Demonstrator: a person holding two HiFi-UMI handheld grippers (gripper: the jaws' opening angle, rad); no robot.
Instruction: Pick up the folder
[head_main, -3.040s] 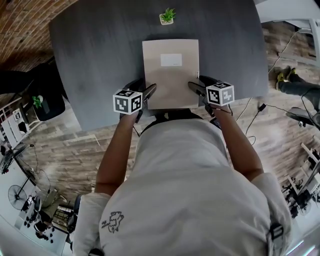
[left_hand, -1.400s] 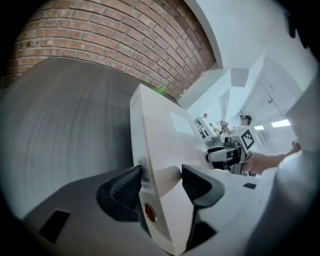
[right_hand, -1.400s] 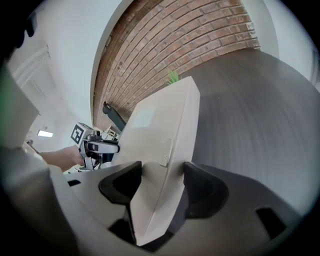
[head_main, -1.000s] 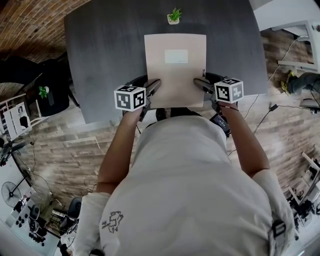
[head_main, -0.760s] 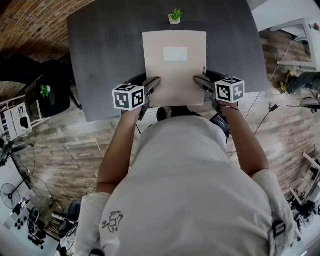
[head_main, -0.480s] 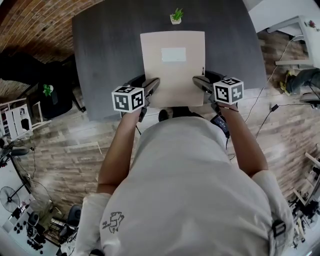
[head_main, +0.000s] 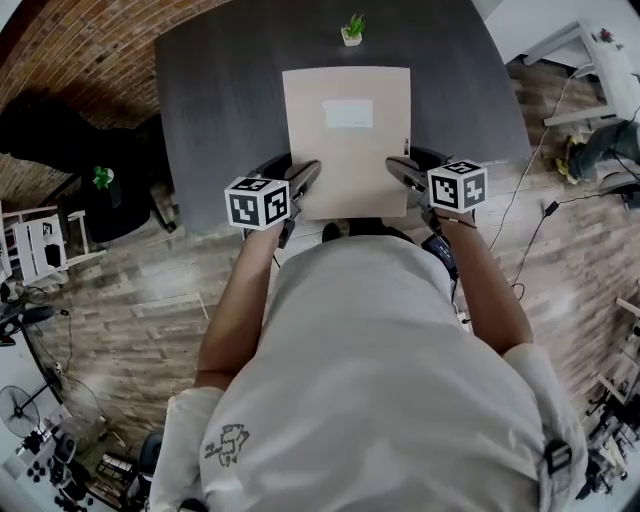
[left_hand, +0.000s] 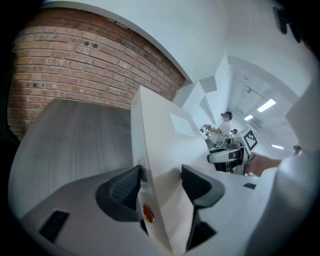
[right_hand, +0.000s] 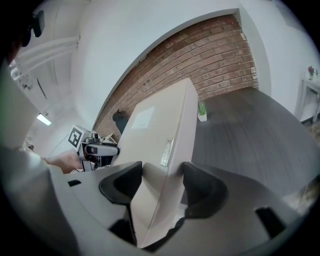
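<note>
**Folder up off the surface, held by both claws**

Over the last second the folder (head_main: 346, 140) has risen clear of the surface (head_main: 220, 110), its far edge toward the potted plant (head_main: 352, 30) at 12 o'clock. The left claw (head_main: 305, 175) clamps its 9 o'clock edge and the right claw (head_main: 397, 166) its 3 o'clock edge. The pick-up looks nearly complete.

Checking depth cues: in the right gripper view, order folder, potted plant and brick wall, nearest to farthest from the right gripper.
1. Folder: between the right gripper's jaws.
2. Potted plant: on the table, farther back.
3. Brick wall: behind the table.
</note>
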